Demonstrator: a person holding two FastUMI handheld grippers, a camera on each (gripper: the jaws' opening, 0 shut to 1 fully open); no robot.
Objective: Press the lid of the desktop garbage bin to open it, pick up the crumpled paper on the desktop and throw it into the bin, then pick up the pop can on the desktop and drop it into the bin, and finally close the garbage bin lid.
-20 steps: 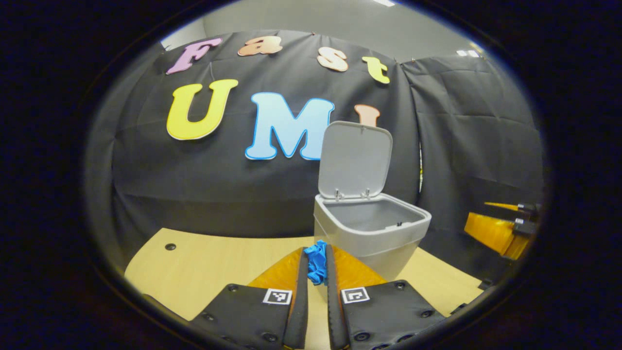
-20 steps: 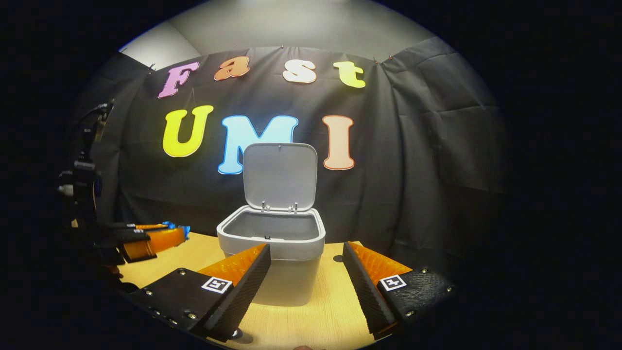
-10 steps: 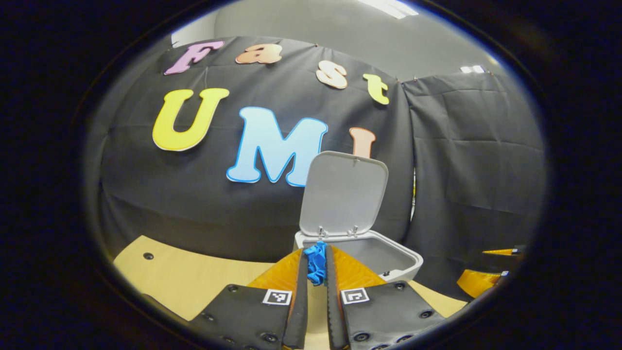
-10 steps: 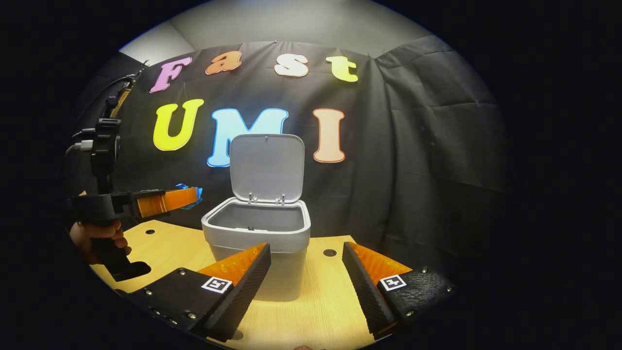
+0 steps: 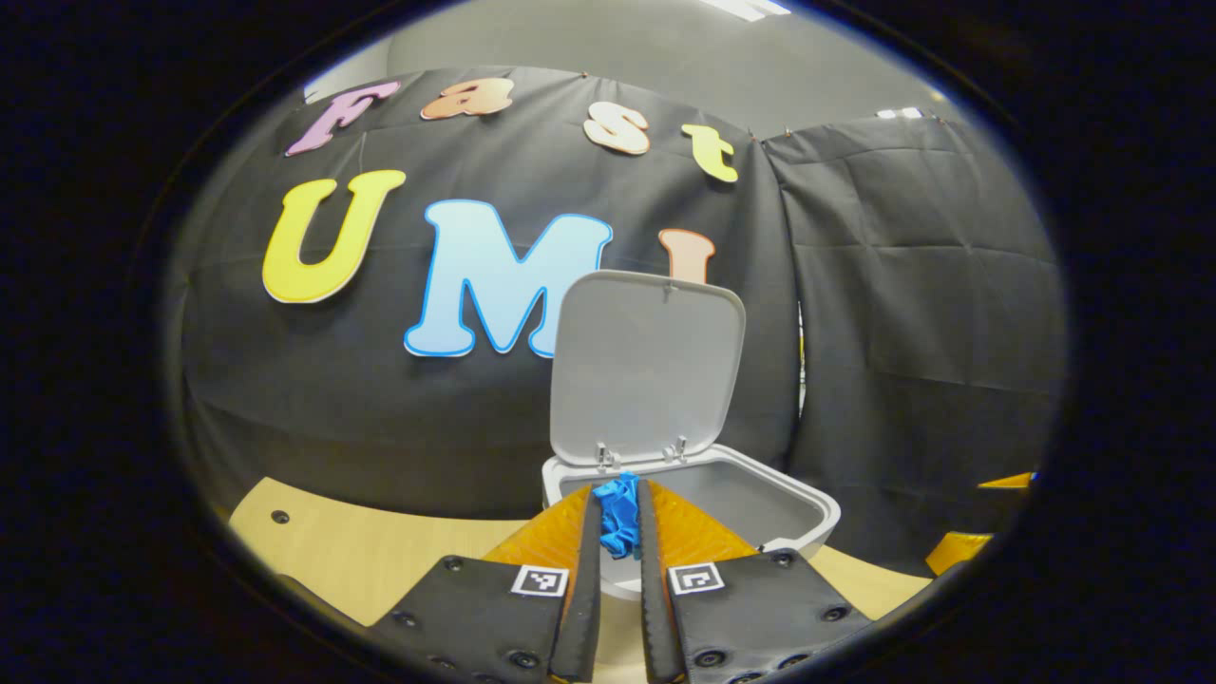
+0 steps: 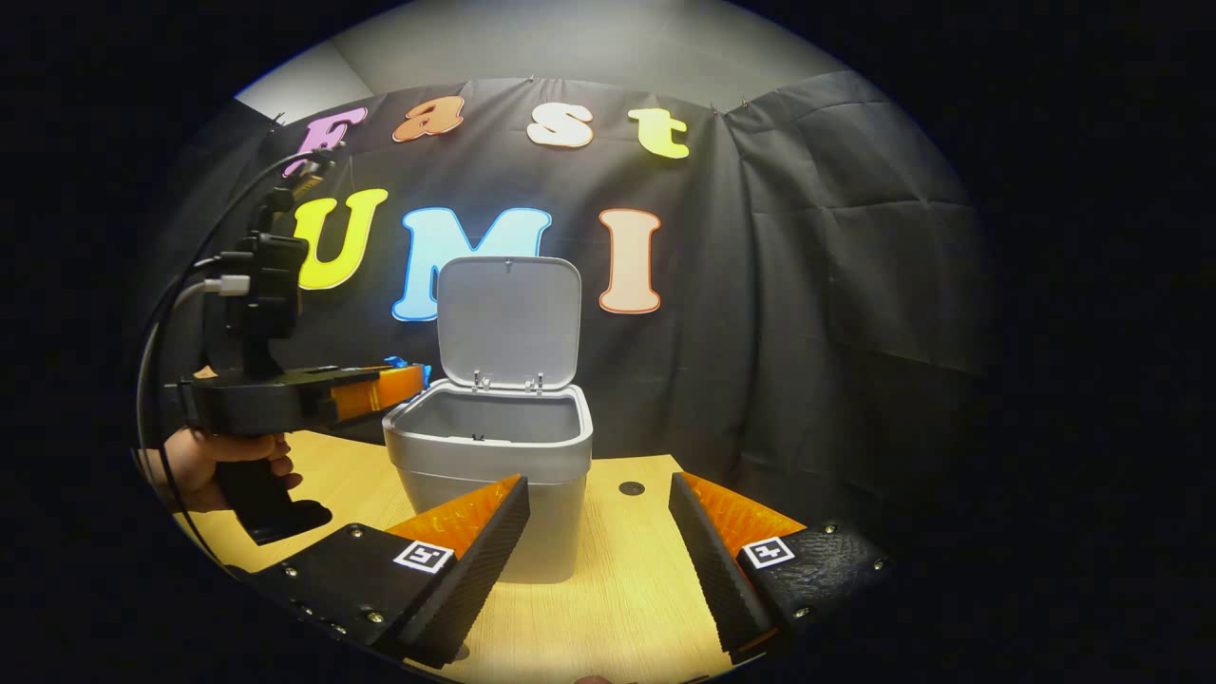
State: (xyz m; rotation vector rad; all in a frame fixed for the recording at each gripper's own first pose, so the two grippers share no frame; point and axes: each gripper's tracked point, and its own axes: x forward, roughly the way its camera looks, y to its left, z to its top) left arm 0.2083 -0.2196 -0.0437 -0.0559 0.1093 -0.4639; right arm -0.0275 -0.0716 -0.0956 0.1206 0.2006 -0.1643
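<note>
Since the earlier frames the left gripper (image 5: 618, 518) has come up and in toward the garbage bin (image 6: 494, 475); its narrow fingers, pinched on the blue crumpled paper (image 5: 619, 513), now reach just over the bin's near rim. In the right gripper view a hand (image 6: 204, 465) holds that gripper level at the bin's left edge. The lid (image 6: 508, 318) stands upright at the back, leaving the mouth open. The right gripper (image 6: 598, 532) has its fingers wide, holding nothing, low over the worktop (image 6: 627, 589) in front of the bin, with bare wood between them.
</note>
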